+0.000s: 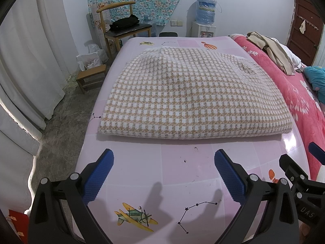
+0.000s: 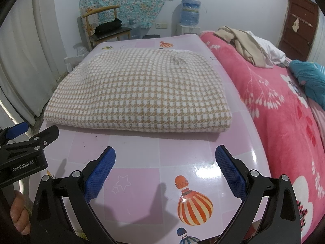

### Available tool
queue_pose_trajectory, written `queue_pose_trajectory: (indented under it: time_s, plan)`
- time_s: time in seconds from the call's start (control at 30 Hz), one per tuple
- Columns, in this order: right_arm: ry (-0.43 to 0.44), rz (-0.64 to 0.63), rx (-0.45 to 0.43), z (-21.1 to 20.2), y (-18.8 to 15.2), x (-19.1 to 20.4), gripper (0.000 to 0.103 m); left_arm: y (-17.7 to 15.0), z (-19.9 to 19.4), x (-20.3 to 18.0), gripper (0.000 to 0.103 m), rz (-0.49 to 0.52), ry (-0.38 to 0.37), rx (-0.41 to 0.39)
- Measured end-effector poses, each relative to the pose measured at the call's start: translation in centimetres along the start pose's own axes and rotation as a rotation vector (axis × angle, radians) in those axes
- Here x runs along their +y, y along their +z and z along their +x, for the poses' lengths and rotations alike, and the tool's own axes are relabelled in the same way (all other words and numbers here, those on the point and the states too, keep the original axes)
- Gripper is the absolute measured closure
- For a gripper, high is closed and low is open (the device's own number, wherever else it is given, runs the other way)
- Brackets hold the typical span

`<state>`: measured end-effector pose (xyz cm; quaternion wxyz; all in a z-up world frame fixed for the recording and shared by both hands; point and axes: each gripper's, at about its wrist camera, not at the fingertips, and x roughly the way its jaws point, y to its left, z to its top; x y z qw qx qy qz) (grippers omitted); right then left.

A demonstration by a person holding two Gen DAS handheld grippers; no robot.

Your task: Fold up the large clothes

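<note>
Folded checked sweater (image 1: pixel 193 95) on pink patterned table (image 1: pixel 182 174) beside pink bedspread (image 2: pixel 284 111); both grippers' fingers (image 1: pixel 97 174) spread, empty.

The pink table (image 1: pixel 182 162) has a bare strip at 6 o'clock, between the folded checked sweater (image 1: pixel 191 93) and the near edge. The left gripper (image 1: pixel 163 160) and the right gripper (image 2: pixel 165 158) hang over this strip with jaws wide apart, and nothing lies between the fingers. At 12 o'clock the sweater fills most of the table width. At 3 o'clock the pink blanket (image 2: pixel 284 109) stands just beside the table edge. At 9 o'clock the floor (image 1: pixel 61 118) is free, with a small stool (image 1: pixel 91 77) further back.
</note>
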<state>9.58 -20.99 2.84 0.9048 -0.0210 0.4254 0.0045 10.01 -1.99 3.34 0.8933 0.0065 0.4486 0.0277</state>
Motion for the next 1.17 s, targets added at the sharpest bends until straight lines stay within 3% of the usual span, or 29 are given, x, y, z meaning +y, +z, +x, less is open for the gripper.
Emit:
queue_pose_trajectory:
  time_s: [1.17]
  plan:
    - [0.002, -0.001, 0.002, 0.05, 0.12, 0.00, 0.008, 0.24, -0.21, 0.09, 0.005, -0.007, -0.009, -0.002]
